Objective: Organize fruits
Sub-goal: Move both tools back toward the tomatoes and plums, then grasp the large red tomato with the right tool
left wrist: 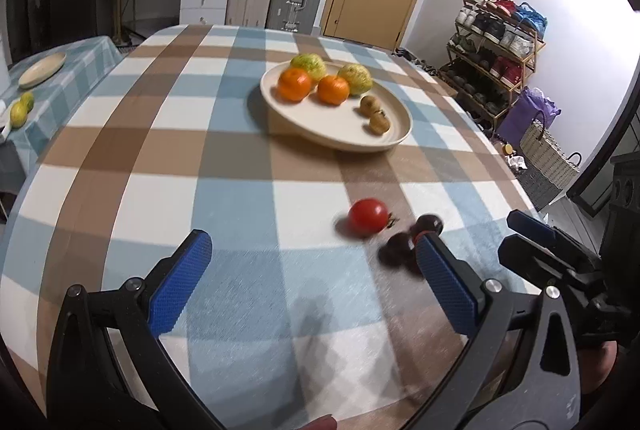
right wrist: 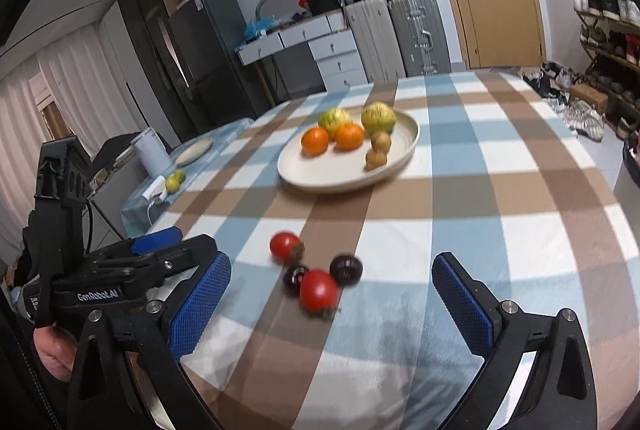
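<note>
On the plate (right wrist: 408, 134): two oranges (right wrist: 315, 141), two green citrus fruits (right wrist: 378, 116), two kiwis (right wrist: 376, 158). In front of the plate: two tomatoes (right wrist: 318, 290), two dark plums (right wrist: 346, 269).

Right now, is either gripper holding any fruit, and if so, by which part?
Nothing is held. The left gripper and right gripper are both open, with only tablecloth or loose fruit between their fingers.

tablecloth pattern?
The tablecloth is a large check of light blue, brown and white. Clearest in the right wrist view.
</note>
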Demonstrator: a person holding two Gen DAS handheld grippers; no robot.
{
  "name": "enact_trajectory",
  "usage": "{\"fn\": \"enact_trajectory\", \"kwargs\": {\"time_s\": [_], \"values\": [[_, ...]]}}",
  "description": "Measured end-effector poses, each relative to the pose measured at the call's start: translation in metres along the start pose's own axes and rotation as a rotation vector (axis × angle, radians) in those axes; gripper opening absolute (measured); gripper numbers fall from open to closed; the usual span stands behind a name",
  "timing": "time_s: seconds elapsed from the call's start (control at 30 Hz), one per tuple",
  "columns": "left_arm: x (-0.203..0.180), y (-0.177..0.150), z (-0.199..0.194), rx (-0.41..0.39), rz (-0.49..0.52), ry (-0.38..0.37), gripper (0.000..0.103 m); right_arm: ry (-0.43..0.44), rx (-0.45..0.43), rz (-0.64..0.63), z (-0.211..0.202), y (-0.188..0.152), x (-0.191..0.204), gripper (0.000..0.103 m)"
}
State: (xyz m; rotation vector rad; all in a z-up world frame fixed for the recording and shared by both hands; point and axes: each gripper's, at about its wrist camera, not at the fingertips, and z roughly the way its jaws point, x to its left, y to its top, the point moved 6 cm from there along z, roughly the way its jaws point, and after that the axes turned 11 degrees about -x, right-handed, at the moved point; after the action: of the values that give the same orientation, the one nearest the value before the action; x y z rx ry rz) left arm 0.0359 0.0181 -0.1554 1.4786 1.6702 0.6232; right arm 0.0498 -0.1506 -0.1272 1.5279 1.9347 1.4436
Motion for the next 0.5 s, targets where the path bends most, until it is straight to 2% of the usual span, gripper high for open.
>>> {"fn": "enact_trajectory", "kwargs": {"time_s": [0.17,0.4,0.5], "values": [[0.007,-0.009,0.004,0.024,-0.025,-0.006,0.102,0.007,0.037,0.005,0.010,-0.015,0.001,0.103],[0.002,-0.017,0.011,0.048,-0.009,-0.032,0.102,0.007,0.100,0.005,0.026,-0.027,0.003,0.102],[0.001,-0.019,0.014,0.059,-0.018,-0.041,0.102,0.013,0.110,-0.008,0.030,-0.027,0.004,0.093]]}}
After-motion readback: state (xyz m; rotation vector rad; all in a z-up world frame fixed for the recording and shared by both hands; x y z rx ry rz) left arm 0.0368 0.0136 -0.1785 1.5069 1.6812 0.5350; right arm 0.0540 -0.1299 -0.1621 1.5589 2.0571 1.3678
